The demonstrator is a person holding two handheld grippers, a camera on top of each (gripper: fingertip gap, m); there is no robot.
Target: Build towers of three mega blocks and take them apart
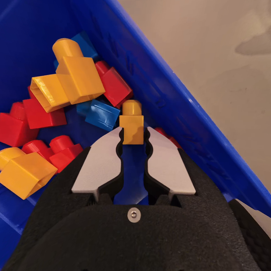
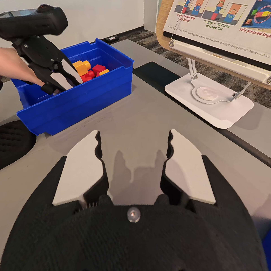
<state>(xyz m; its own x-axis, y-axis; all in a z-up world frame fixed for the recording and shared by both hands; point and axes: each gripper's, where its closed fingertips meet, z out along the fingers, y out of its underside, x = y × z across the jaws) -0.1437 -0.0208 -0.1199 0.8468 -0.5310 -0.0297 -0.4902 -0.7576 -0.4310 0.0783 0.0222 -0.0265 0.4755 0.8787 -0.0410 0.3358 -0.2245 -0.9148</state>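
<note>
The left hand-held gripper (image 1: 133,129) reached down into the blue bin (image 1: 183,117), its fingers narrowed around a small yellow block (image 1: 132,124). The block stood stud-up between the fingertips, near the bin's right wall. The left pad lay against the block's side; at the right pad a thin sliver of blue showed, so it was not certain that this pad touched. The block looked held rather than loose.

Around it in the bin lay the other blocks. A blue block (image 1: 102,114) sat just left of the held one, and a red block (image 1: 115,85) lay beyond it against the wall. Two joined yellow blocks (image 1: 73,82) rested on top of the heap, farther left. More red blocks (image 1: 36,114) lay at the left, and another yellow block (image 1: 26,171) lay nearest on that side. A bit of red (image 1: 165,134) showed behind the right finger.

The right hand-held gripper (image 2: 134,134) hung wide open over the bare grey table (image 2: 139,117), with nothing between its fingers. From there the bin stood far and to the left on the table, with a person's hand (image 2: 14,68) holding the left gripper over it. A white stand (image 2: 212,105) carrying an instruction sheet (image 2: 227,22) stood far right. A black round pad (image 2: 13,140) lay at the left edge, just near of the bin.
</note>
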